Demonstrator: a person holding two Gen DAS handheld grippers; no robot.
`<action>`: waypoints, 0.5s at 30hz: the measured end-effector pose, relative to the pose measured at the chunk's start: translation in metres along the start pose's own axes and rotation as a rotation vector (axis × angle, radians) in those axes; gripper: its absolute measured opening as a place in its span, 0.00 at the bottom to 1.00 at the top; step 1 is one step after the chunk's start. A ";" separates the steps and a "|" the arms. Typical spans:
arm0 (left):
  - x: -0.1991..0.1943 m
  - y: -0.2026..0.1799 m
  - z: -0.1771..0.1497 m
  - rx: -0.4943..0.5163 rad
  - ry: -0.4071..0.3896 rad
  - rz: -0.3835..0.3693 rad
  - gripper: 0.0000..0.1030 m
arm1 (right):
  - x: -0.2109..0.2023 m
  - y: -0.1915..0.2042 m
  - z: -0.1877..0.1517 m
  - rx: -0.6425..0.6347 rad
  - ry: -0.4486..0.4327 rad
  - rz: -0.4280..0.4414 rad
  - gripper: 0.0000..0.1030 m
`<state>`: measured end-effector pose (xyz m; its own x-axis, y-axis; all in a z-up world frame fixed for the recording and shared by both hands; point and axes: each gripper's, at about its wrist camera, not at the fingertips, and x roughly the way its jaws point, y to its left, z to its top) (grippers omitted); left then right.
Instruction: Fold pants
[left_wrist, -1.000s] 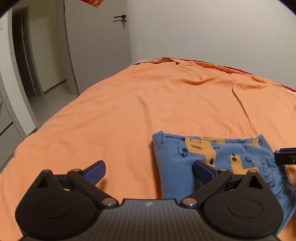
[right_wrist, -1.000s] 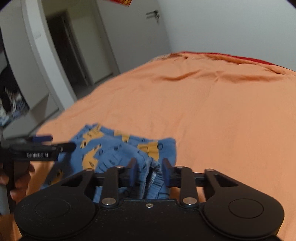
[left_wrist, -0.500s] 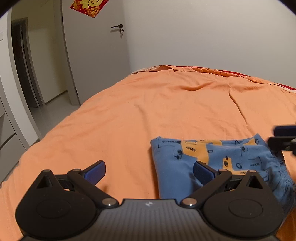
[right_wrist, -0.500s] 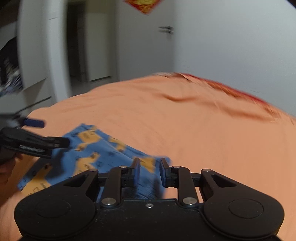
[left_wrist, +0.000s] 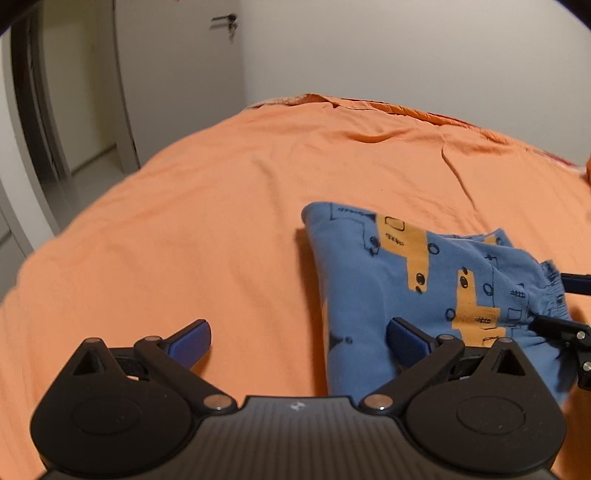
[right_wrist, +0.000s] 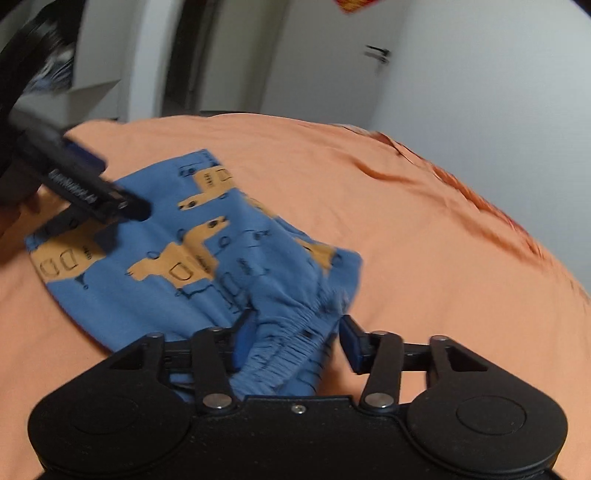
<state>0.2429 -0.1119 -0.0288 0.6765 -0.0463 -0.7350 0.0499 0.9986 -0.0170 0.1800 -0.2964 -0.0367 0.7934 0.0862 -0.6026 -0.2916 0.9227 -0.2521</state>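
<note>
Lying in a compact folded bundle on the orange bed sheet (left_wrist: 221, 206), the blue cotton pants with orange vehicle prints (left_wrist: 406, 280) look close to done; my guess is that the last fold has been laid and the step in hand is letting go and tidying. The right gripper (right_wrist: 295, 338) has its jaws spread apart around the gathered elastic waistband (right_wrist: 291, 332), which sits loosely between them and is not pinched. The left gripper (left_wrist: 299, 338) is released too, jaws wide, one blue finger (left_wrist: 190, 341) over bare sheet and the other over the near edge of the pants. Next, I'd judge, the right gripper should back away without snagging the waistband, then the bundle may want a light press to flatten it.
</note>
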 end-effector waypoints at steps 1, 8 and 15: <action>-0.004 0.003 0.000 -0.013 0.001 0.008 1.00 | -0.004 -0.001 0.002 0.004 -0.003 -0.002 0.52; -0.004 0.010 0.002 -0.036 0.002 0.017 1.00 | -0.009 -0.009 0.033 0.042 -0.089 0.001 0.51; -0.012 0.018 0.001 -0.067 -0.013 0.018 1.00 | 0.014 -0.019 0.022 0.070 -0.021 -0.016 0.57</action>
<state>0.2367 -0.0933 -0.0196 0.6864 -0.0280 -0.7267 -0.0117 0.9987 -0.0495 0.2085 -0.3044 -0.0240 0.8089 0.0780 -0.5828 -0.2411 0.9480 -0.2077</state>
